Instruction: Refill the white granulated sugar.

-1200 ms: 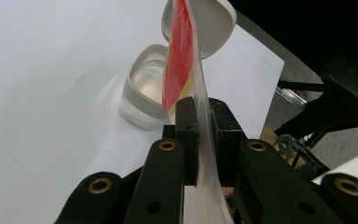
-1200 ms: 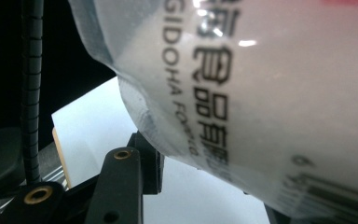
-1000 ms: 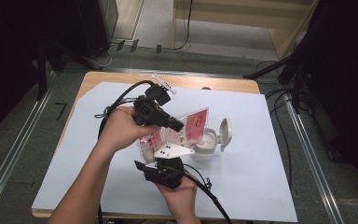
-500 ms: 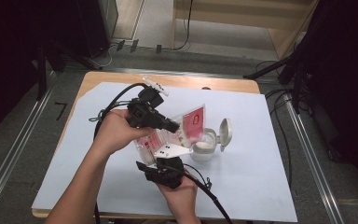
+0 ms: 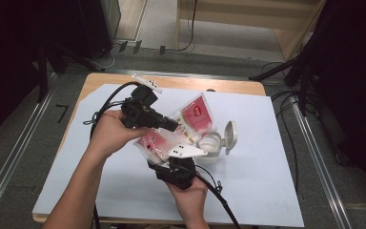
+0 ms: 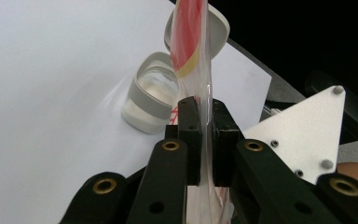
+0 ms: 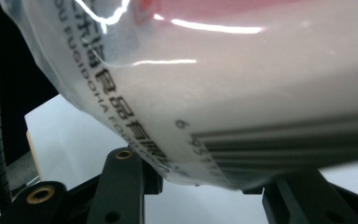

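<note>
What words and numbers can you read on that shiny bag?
"FUGIDOHA FOO", cut off at the edge, on the bag.
"6 95", beside its barcode; the rest is blurred.
Chinese characters on the bag: too blurred to read.
Red label on the bag in the high view: too small to read.

wooden table (image 5: pixel 228 86), grey floor (image 5: pixel 24 157), dark surroundings

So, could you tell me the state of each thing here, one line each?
Bag: lifted off the table, held by both claws.
Jar: open, standing on the white sheet.
Lid: flipped up, beside the jar.
Left claw: shut on the bag.
Right claw: at the bag, grip unclear.
</note>
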The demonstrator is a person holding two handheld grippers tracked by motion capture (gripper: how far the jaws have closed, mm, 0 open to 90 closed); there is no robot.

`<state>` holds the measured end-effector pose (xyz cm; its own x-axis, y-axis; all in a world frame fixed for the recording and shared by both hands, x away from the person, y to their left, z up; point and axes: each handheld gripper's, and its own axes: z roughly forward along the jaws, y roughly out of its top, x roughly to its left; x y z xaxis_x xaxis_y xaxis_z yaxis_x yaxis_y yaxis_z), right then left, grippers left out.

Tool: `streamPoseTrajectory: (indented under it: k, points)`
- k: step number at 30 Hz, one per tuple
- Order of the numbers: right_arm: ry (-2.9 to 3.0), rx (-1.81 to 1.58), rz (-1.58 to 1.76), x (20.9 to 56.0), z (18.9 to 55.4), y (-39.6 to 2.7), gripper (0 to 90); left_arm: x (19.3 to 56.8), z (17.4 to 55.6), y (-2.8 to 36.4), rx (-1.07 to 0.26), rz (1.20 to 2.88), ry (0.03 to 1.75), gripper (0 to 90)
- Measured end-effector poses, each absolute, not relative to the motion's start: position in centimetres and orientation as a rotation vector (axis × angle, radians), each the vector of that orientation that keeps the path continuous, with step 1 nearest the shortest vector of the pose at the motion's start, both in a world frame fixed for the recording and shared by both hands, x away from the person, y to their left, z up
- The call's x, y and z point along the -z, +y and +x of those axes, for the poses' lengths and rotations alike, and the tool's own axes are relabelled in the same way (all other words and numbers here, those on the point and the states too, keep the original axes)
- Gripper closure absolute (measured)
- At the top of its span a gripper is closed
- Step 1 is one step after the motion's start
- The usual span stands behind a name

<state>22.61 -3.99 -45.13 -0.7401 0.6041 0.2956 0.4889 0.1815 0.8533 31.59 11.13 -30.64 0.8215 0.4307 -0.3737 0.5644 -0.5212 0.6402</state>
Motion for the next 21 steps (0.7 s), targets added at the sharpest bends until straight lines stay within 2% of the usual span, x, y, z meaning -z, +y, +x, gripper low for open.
streamPoseTrajectory:
  k: [21]
  points:
    - [2.255,-1.575,1.142,44.9,23.2,-5.7,59.5,30.4,30.7,12.7,0.157,2.167,0.696,86.7]
